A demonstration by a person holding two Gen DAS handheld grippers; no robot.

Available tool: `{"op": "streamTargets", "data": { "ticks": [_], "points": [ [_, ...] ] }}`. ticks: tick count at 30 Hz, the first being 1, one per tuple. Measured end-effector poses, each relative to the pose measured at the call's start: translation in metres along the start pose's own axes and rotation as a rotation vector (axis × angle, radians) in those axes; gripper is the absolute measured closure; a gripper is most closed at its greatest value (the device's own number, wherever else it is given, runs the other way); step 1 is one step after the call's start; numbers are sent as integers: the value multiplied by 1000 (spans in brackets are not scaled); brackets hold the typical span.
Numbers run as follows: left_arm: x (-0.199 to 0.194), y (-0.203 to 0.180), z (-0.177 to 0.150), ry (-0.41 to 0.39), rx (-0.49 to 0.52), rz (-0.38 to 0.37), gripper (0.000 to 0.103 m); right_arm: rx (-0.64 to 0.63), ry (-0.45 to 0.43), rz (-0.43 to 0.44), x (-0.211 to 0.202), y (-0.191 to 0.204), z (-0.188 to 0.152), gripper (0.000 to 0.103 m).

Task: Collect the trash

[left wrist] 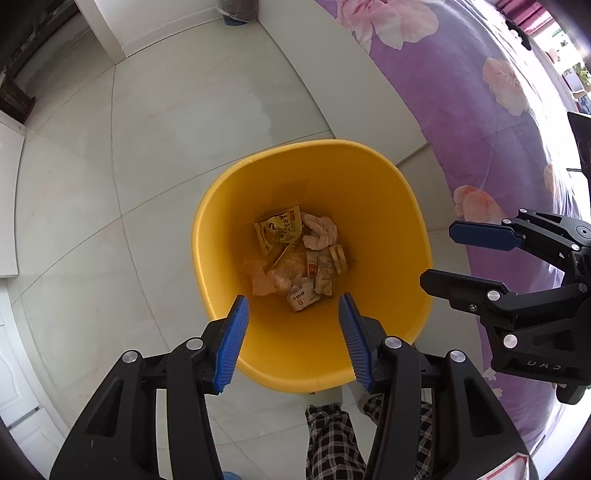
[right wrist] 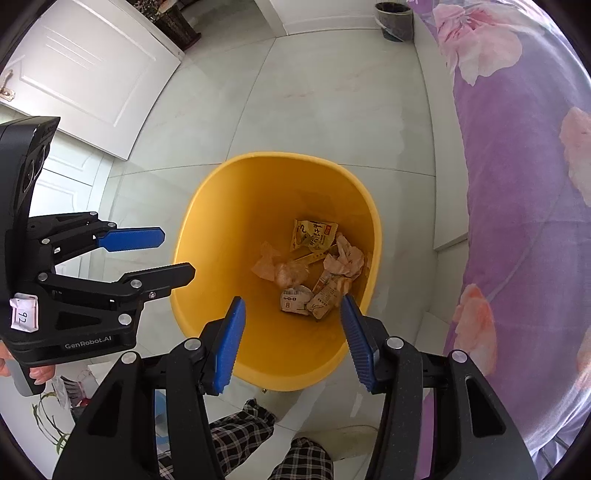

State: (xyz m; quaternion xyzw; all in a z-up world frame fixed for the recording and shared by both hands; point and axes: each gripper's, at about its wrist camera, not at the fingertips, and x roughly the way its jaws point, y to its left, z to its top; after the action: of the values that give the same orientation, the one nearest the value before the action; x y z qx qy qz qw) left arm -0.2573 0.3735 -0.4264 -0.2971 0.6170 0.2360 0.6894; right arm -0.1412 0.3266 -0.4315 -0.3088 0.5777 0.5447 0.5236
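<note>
A yellow trash bin [left wrist: 384,206] stands on the tiled floor, also in the right wrist view [right wrist: 229,206]. At its bottom lies trash: a yellow snack wrapper [left wrist: 279,230] [right wrist: 314,232], crumpled pink tissues [left wrist: 321,230] [right wrist: 345,258], and small paper packets [left wrist: 314,280] [right wrist: 310,301]. My left gripper [left wrist: 293,306] is open and empty above the bin's near rim; it also shows in the right wrist view [right wrist: 177,254]. My right gripper [right wrist: 291,310] is open and empty above the bin; it shows at the right of the left wrist view [left wrist: 439,254].
A bed with a purple flowered cover [left wrist: 498,129] [right wrist: 517,184] runs along the right. A white door [right wrist: 85,70] is at the far left. A dark waste bin [right wrist: 395,18] stands by the far wall. The person's checked trouser legs [left wrist: 332,435] are below the bin.
</note>
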Motion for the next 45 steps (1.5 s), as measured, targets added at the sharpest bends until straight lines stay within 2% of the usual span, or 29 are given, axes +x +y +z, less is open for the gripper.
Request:
{"op": "streamTargets", "data": {
  "ticks": [4, 11, 15, 20, 23, 24, 30, 45],
  "points": [
    [-11, 2, 2, -14, -14, 13, 53, 10, -20, -8, -14, 1, -1, 48],
    [-61, 2, -3, -63, -79, 55, 52, 14, -73, -40, -60, 18, -6, 48],
    [-91, -3, -11, -89, -120, 87, 39, 36, -87, -81, -86, 30, -9, 48],
    [-119, -11, -24, -94, -152, 123, 39, 75, -99, -141, -109, 42, -17, 48],
    [-136, -11, -32, -111, -181, 147, 28, 99, -101, -168, -120, 49, -19, 48],
    [-142, -12, -34, -118, -186, 152, 28, 106, -101, -178, -123, 51, -20, 48],
    [-162, -8, -41, -124, -216, 165, 25, 111, -97, -202, -141, 64, -28, 48],
    [-192, -12, -52, -132, -206, 171, 23, 128, -127, -219, -178, 83, -37, 44]
  ]
}}
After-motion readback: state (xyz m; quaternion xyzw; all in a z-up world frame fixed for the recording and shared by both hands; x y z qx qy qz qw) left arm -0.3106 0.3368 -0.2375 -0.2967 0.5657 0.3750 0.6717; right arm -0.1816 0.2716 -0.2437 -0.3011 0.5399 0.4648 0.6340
